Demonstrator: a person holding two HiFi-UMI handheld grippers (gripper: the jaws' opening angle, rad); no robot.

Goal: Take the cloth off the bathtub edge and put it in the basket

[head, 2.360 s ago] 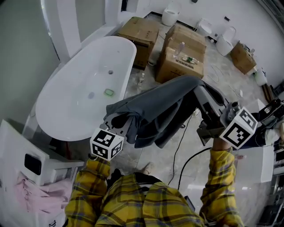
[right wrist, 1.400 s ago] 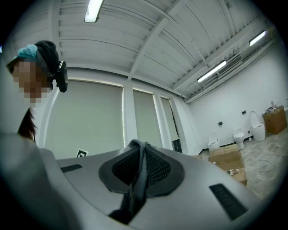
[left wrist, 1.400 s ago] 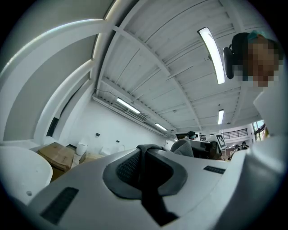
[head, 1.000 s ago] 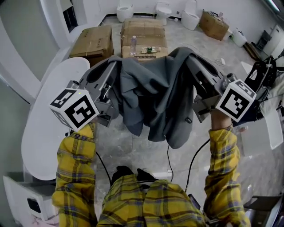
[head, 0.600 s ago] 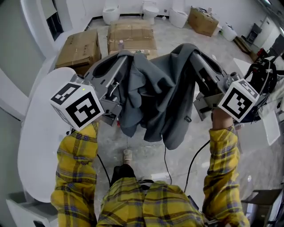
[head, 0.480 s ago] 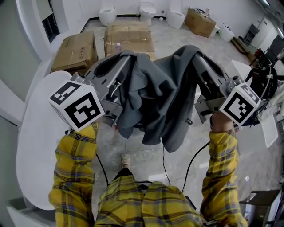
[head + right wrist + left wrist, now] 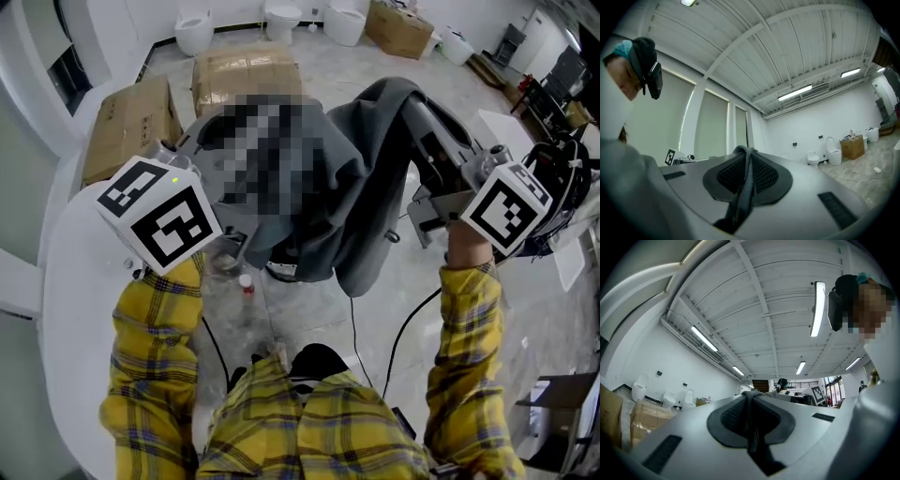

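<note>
A dark grey cloth hangs in the air between both grippers, high in front of my chest. My left gripper is shut on one edge of it; a pinched fold of cloth runs between its closed pads. The right gripper is shut on the other edge, with a fold of cloth squeezed between its pads. Both gripper views point up at the ceiling. The white bathtub lies along the left edge of the head view. No basket shows in any view.
Cardboard boxes stand on the tiled floor ahead, with toilets behind them. A small red-capped bottle lies on the floor under the cloth. Dark equipment and cables crowd the right side.
The cloth has come away from the bathtub and now hangs spread between the raised grippers. The head view has swung, so the bathtub has slid to the left edge.
</note>
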